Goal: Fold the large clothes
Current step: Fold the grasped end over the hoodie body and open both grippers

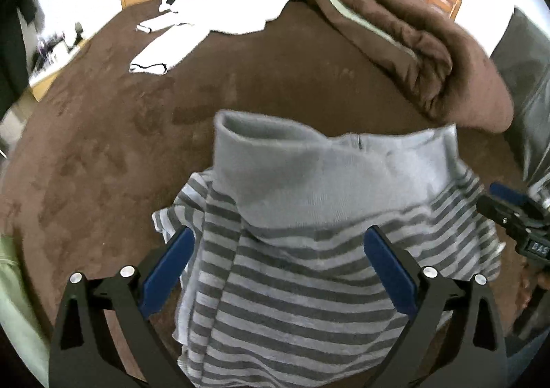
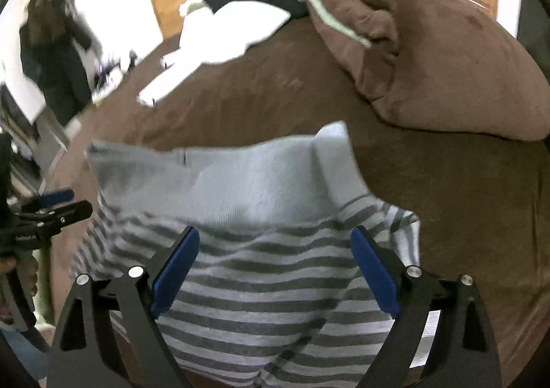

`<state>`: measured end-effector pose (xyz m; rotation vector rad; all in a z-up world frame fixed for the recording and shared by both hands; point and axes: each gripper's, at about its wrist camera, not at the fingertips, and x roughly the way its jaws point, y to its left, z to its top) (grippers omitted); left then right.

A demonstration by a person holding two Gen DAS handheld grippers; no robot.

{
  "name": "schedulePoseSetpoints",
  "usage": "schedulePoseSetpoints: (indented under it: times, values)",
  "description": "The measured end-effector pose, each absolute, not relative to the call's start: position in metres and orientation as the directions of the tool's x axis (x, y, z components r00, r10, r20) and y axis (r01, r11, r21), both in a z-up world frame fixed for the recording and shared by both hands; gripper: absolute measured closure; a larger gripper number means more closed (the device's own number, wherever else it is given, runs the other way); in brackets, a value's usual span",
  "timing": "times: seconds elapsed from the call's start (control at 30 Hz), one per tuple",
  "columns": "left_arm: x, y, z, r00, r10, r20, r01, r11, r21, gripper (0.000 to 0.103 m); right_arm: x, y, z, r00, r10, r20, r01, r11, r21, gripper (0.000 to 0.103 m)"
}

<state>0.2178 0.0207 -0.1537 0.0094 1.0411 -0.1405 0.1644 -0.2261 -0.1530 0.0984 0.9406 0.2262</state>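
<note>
while the striped sweater lies folded, both hand-held grippers stand released.

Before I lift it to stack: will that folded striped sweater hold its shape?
Probably not: the striped sweater is soft knit, already rumpled at its edges, so it would likely sag and unfold. It looks light. On the plush brown blanket, pushing would likely bunch it.

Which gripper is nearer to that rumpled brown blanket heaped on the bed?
Right, as far as the views show. The right gripper hangs open over the striped sweater on the side toward the brown blanket; the left gripper hangs open over the sweater's far side.
</note>
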Motion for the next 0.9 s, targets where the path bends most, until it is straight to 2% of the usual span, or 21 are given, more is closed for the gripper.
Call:
schedulePoseSetpoints:
  times: [0.1,0.23,0.5,0.7,0.9]
  values:
    - [0.209,0.008,-0.166,0.52,-0.039,-0.853,0.126,0.992,0.032,0.007,0.168,-0.214,-0.167,0.552,0.215,-0.806,-0.167,0.975,0.146,0.015]
    - [0.202,-0.004,-0.178,0.555,0.003,-0.832,0.133,0.987,0.092,0.007,0.175,-0.206,-0.186,0.524,0.189,-0.831,-0.183,0.977,0.107,0.015]
    - [0.221,0.004,-0.203,0.522,-0.045,-0.852,0.116,0.993,0.019,0.006,0.189,-0.21,-0.215,0.499,0.204,-0.843,-0.166,0.976,0.138,0.014]
    - [0.243,0.004,-0.217,0.517,-0.038,-0.855,0.127,0.991,0.033,0.005,0.213,-0.221,-0.223,0.5,0.17,-0.849,-0.083,0.985,0.149,0.014]
    - [0.271,0.007,-0.23,0.489,-0.067,-0.869,0.129,0.992,-0.004,0.005,0.234,-0.231,-0.237,0.477,0.176,-0.861,-0.039,0.983,0.179,0.01]
